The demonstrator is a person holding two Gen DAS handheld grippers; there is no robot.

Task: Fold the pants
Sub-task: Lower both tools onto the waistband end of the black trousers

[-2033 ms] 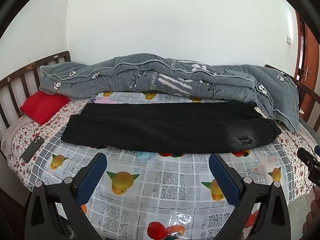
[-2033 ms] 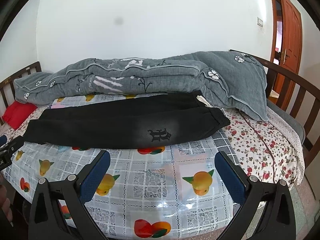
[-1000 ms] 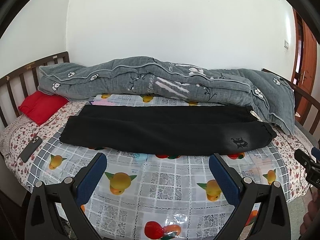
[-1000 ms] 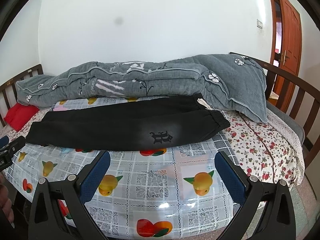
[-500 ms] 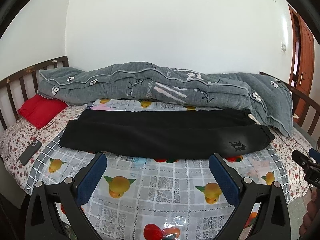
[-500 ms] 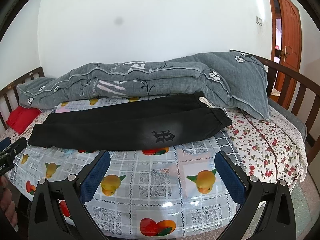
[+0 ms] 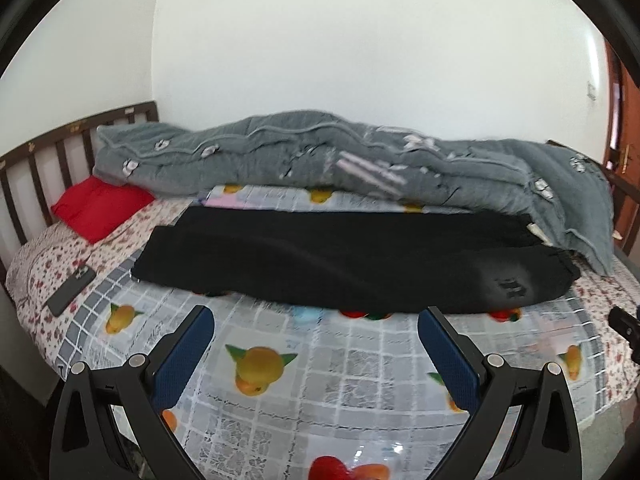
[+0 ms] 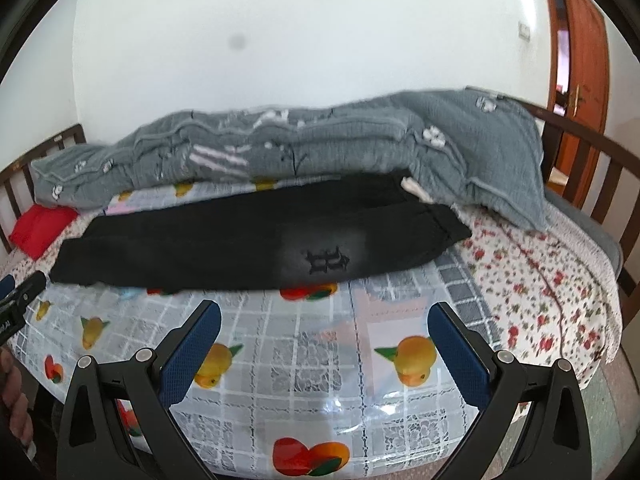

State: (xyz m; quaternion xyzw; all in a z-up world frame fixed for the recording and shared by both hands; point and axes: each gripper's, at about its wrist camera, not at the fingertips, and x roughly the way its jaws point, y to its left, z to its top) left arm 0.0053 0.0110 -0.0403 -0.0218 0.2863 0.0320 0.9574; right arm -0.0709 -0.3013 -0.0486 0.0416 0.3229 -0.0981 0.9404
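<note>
Black pants [image 7: 352,256] [image 8: 248,240] lie flat and lengthwise across the bed, one leg over the other, waistband to the right and cuffs to the left. An embroidered logo [image 8: 326,261] shows near the waist. My left gripper [image 7: 316,332] is open, held over the fruit-print cover just in front of the pants' near edge, touching nothing. Over the same cover, in front of the logo end, my right gripper [image 8: 324,326] is open and empty too.
A rolled grey quilt [image 7: 340,160] lies behind the pants along the wall. A red pillow [image 7: 100,206] and a dark phone [image 7: 72,289] sit at the left end. Wooden rails [image 8: 592,160] close both ends of the bed; a door [image 8: 584,40] stands far right.
Both cameras have shifted slightly and the current frames are motion-blurred. The pants and bedding lie as before; both grippers stay open.
</note>
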